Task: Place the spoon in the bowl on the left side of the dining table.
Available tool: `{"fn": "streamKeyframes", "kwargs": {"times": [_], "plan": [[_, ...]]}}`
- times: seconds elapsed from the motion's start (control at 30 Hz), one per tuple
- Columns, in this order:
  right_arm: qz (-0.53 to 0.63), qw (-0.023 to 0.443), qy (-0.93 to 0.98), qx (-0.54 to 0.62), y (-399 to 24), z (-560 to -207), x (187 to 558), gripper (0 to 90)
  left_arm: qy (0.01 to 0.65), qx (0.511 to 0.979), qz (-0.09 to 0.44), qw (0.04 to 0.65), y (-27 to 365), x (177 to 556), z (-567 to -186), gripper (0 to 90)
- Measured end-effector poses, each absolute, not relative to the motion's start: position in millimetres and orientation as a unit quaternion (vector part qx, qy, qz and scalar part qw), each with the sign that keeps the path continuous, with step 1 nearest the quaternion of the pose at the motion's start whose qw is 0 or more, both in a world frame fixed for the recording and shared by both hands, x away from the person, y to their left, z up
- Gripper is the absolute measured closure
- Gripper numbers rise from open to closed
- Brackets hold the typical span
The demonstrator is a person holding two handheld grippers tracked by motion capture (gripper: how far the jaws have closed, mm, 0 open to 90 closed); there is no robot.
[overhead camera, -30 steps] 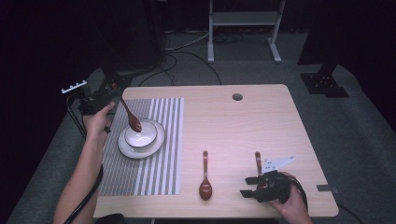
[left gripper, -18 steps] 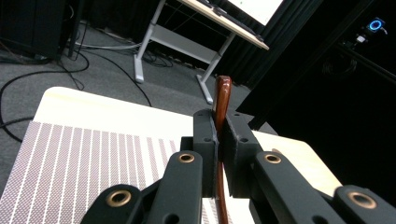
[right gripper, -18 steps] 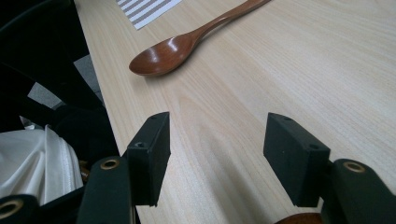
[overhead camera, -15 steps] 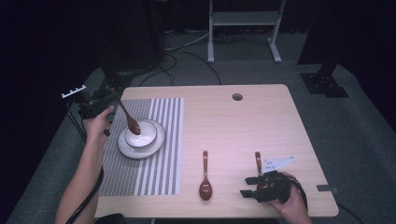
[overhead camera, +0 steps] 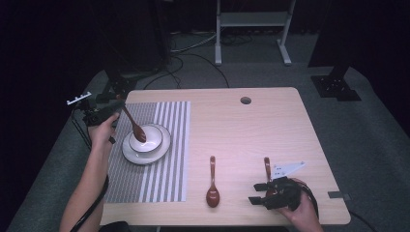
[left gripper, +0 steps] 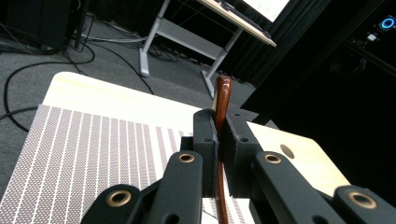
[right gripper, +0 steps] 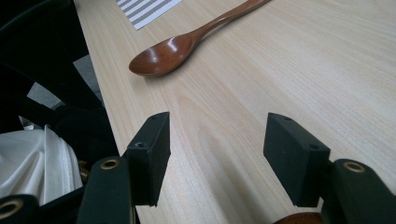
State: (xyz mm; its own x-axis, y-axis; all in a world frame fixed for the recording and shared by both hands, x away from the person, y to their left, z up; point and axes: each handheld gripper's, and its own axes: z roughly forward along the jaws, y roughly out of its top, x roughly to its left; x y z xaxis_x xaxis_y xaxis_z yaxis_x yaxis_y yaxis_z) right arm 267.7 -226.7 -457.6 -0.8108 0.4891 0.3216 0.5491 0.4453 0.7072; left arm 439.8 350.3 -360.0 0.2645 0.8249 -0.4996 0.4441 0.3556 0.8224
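With your left gripper [overhead camera: 115, 110] clamped on the spoon [overhead camera: 133, 124], lower its tip gently into the bowl [overhead camera: 153, 140], leaving your wide-open, empty right gripper [overhead camera: 257, 193] parked.

Brown spoons [overhead camera: 212, 186]; white bowl [overhead camera: 147, 137]; grey-white striped mat [overhead camera: 169, 145]; black grippers [overhead camera: 263, 193].

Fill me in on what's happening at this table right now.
A person works with a tool in each hand. The left tool is shut on the handle of a brown wooden spoon, holding it tilted with its head over the white bowl on a white plate, which sits on the striped placemat. The right tool rests open near the table's front edge, beside a second brown wooden spoon. A third brown spoon lies by that hand.
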Motion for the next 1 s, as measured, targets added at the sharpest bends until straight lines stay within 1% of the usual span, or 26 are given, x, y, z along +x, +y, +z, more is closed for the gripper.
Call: {"fn": "streamKeyframes", "kwargs": {"times": [1.0], "plan": [[-0.428, 0.036, -0.849, -0.307, -226.9, -458.1, 267.8, 40.0, 0.597, 0.544, 0.144, 0.572, 347.7, 442.1, -391.5, 84.5]]}}
